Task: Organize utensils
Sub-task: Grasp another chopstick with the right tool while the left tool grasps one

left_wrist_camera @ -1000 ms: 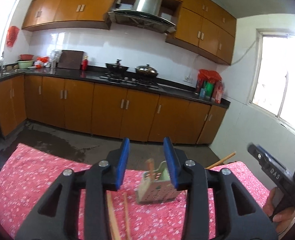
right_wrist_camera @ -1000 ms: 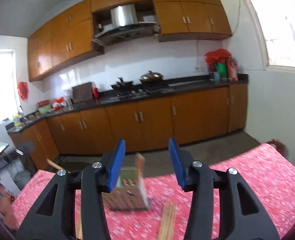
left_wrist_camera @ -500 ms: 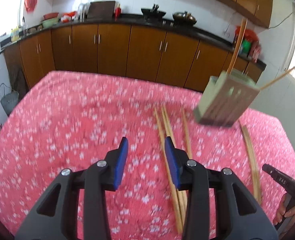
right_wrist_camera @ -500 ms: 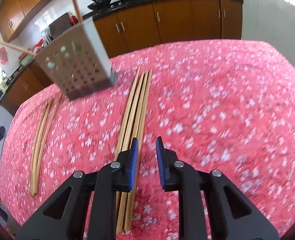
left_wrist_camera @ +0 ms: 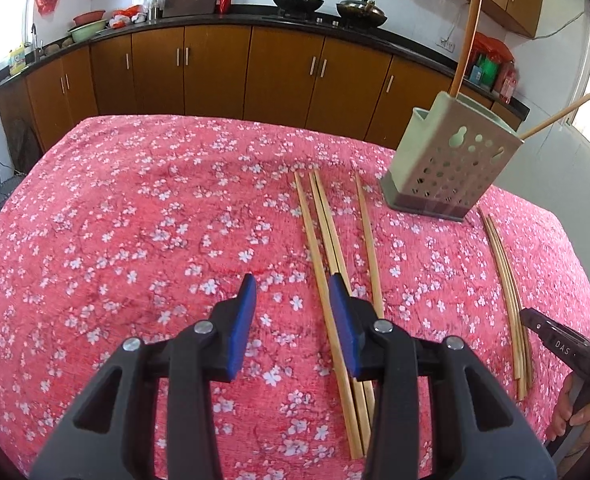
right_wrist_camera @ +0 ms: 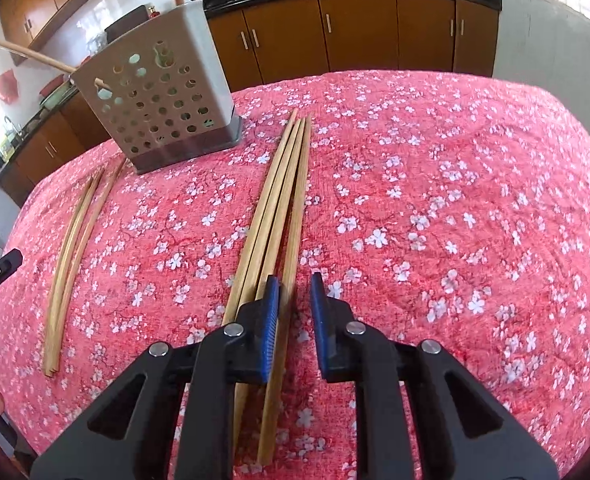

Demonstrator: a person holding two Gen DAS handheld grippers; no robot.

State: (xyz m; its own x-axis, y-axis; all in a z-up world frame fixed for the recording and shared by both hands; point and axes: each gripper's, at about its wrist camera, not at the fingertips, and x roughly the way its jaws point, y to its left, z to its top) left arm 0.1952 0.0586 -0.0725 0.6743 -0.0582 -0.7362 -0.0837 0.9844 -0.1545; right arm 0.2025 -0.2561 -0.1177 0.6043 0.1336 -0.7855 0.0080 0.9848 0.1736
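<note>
Left wrist view showed two chopsticks already in the holder (left_wrist_camera: 451, 168) at 1 o'clock, while four chopsticks (left_wrist_camera: 335, 248) and a second bunch (left_wrist_camera: 507, 280) lay on the surface (left_wrist_camera: 135, 220). Both the left hand-held gripper (left_wrist_camera: 291, 320) and right hand-held gripper (right_wrist_camera: 295, 312) were spread and empty, the right having widened slightly since half a second earlier.

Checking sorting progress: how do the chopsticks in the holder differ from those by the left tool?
The standing chopsticks in the holder are two, tilted and splayed; the loose chopsticks by the left tool are four, flat on the cloth, roughly parallel. Both are plain light wood.
</note>
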